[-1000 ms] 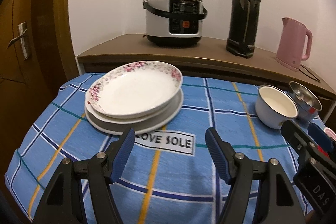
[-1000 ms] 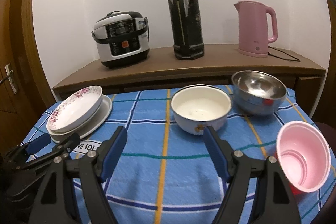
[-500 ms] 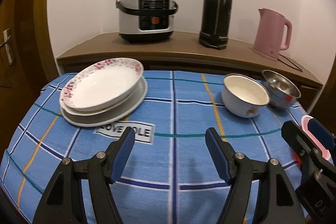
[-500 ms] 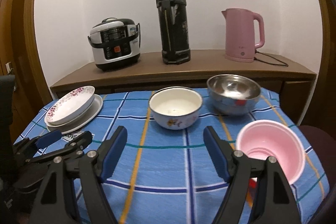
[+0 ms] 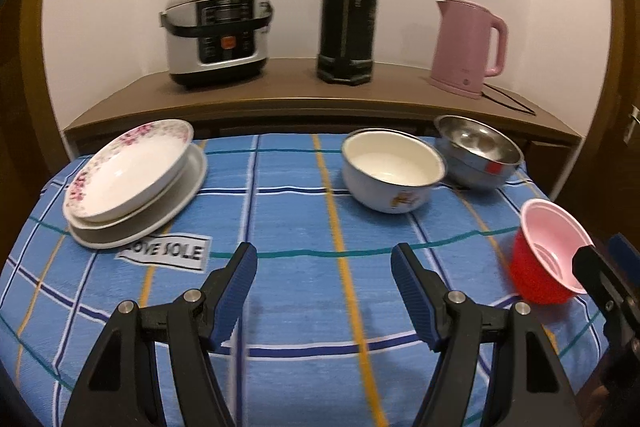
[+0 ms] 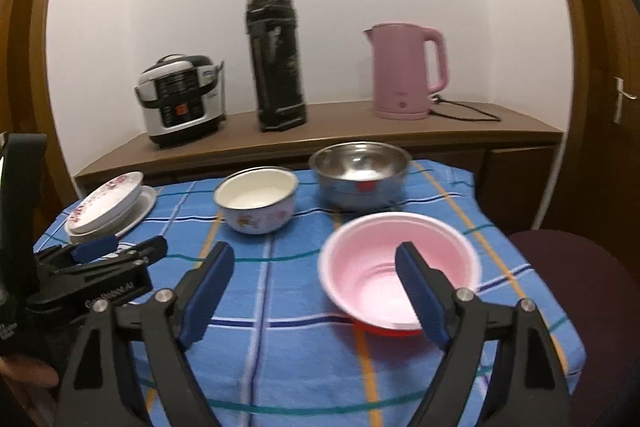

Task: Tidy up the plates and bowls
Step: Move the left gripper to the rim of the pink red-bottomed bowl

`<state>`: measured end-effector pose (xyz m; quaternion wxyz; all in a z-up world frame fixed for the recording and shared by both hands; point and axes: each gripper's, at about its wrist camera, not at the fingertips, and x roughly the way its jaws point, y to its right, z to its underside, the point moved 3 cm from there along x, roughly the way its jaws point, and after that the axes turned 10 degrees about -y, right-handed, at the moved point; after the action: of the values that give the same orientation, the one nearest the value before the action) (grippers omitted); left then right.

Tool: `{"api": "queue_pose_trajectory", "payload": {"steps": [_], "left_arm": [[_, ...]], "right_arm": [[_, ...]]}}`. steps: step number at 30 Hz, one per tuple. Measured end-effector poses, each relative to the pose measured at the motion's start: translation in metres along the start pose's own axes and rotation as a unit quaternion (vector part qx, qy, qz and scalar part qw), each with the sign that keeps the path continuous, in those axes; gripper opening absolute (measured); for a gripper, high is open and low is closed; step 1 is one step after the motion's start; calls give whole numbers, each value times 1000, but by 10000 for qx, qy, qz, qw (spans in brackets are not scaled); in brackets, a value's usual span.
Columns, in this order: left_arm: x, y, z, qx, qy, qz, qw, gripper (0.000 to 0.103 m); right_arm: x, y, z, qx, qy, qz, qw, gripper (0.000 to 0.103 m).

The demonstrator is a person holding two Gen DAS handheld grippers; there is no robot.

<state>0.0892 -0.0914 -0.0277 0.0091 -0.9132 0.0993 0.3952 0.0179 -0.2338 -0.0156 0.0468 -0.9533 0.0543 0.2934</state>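
White wall and a brown shelf [image 5: 280, 95] close off the back, carrying a rice cooker [image 5: 218, 33], a black flask [image 5: 349, 3] and a pink kettle [image 5: 466, 47], with the blue checked tabletop [image 5: 288, 211] in front. From the left wrist view, the left gripper [image 5: 324, 291] hangs over bare cloth with its fingers spread wide and nothing between them; the flowered plate [image 5: 128, 173] sits on a plain white plate [image 5: 160, 219] well off to the left, the cream bowl [image 5: 392, 175] and steel bowl [image 5: 478, 157] stand touching up to the right, and the pink-lined red bowl [image 5: 548, 255] lies at the far right, just beside the other tool's tip. From the right wrist view, the right gripper [image 6: 316, 287] has just been opening its fingers, and they stand apart: the right fingertip [image 6: 416, 275] shows in front of the pink bowl's hollow, the left one over cloth, so the near-left rim lies between them; whether either pad touches it I cannot tell. Beyond it stand the cream and steel bowls, the plates far left.
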Motion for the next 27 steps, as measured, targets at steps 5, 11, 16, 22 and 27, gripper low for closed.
{"api": "queue_pose_trajectory", "payload": {"steps": [5,11,16,22,27], "left_arm": [[2,19,2,188,-53,212,9996,72],[2,37,-1,332,-54,478,9983,72],[-2,56,-7,458,-41,876,9951,72],[2,86,-18,526,-241,1354,9891,71],[14,109,-19,631,-504,1457,9860,71]], "right_arm": [[-4,29,2,180,-23,284,9994,85],[-9,60,3,407,-8,437,9982,85],[-10,78,0,479,-27,457,9978,68],[1,92,1,619,-255,387,9970,59],[9,98,2,640,-400,456,9961,59]]}}
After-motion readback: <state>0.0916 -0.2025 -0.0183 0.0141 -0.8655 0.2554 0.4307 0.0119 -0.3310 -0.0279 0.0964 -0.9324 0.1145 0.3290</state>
